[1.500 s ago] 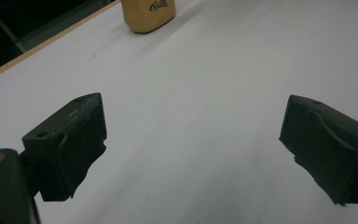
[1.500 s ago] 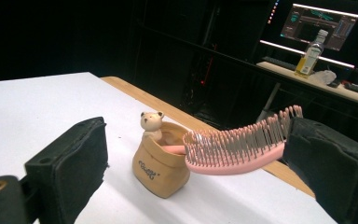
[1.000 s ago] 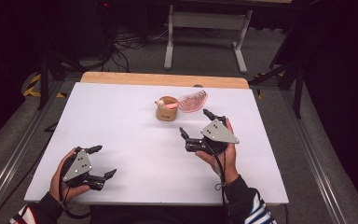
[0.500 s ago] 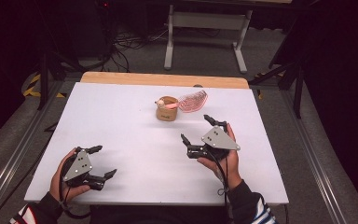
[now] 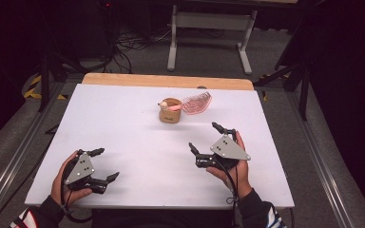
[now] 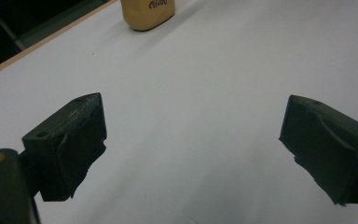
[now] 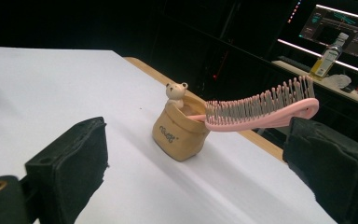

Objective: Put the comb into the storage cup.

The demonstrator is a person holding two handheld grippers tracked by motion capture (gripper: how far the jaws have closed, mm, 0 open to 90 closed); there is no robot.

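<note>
Resting near the far edge of the tabletop (image 5: 123,123), a little right of its middle, a small tan pot (image 5: 170,111) stands upright with a tiny bear figure (image 7: 175,91) on its rim. A pink brush (image 7: 261,111) has its handle end in the pot and its bristled head sticking out to the right, bristles up, beyond the pot's rim. The right gripper (image 5: 211,137) is held in a hand (image 5: 230,167) over the right half of the tabletop, nearer the front edge, well apart from the pot; its jaws are spread wide with nothing between them, pointing toward the pot and brush. The left gripper (image 5: 105,164) sits by the front-left corner in the other hand (image 5: 65,183), jaws likewise wide apart and empty, with only bare white surface between them.
</note>
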